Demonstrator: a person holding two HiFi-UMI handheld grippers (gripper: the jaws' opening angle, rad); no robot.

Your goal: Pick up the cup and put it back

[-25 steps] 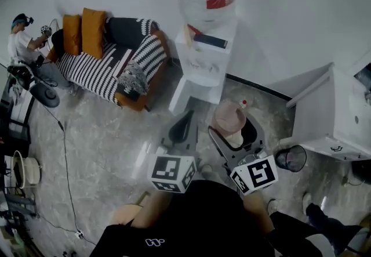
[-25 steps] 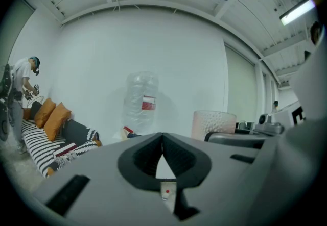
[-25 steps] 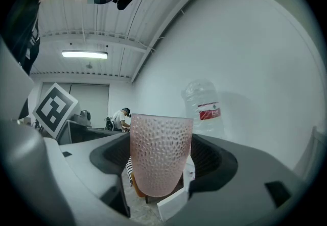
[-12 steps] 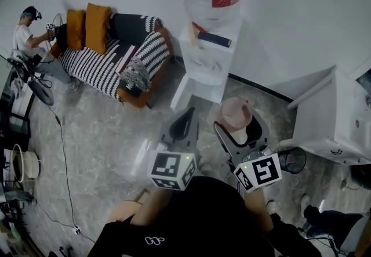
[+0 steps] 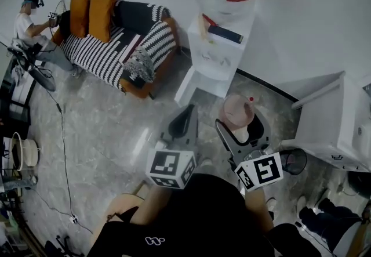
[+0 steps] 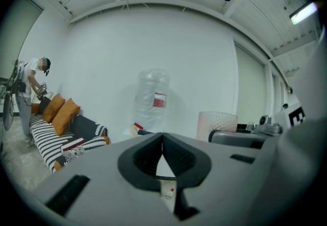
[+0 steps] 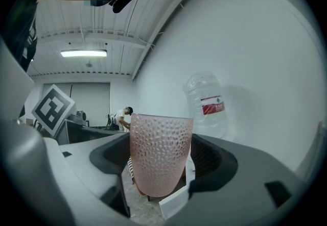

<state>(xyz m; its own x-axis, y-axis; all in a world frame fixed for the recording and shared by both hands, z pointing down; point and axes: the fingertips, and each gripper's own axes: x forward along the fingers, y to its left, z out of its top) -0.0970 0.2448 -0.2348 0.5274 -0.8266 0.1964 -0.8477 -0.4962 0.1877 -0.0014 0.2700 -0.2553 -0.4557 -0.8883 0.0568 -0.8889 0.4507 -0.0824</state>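
White dispenser [image 5: 217, 55] stands ahead, cabinet [image 5: 324, 125] right; floor [image 5: 104, 128] left open.

Left gripper [image 5: 189, 109]: grey moulded body, black jaw liners, white cube [image 5: 171, 169] with black square markers at its near end. Right gripper [image 5: 239, 118]: same build, with its own marker cube [image 5: 259, 171]. Person wears a black top [image 5: 203, 215], small white logo [image 5: 155, 242] on the chest.
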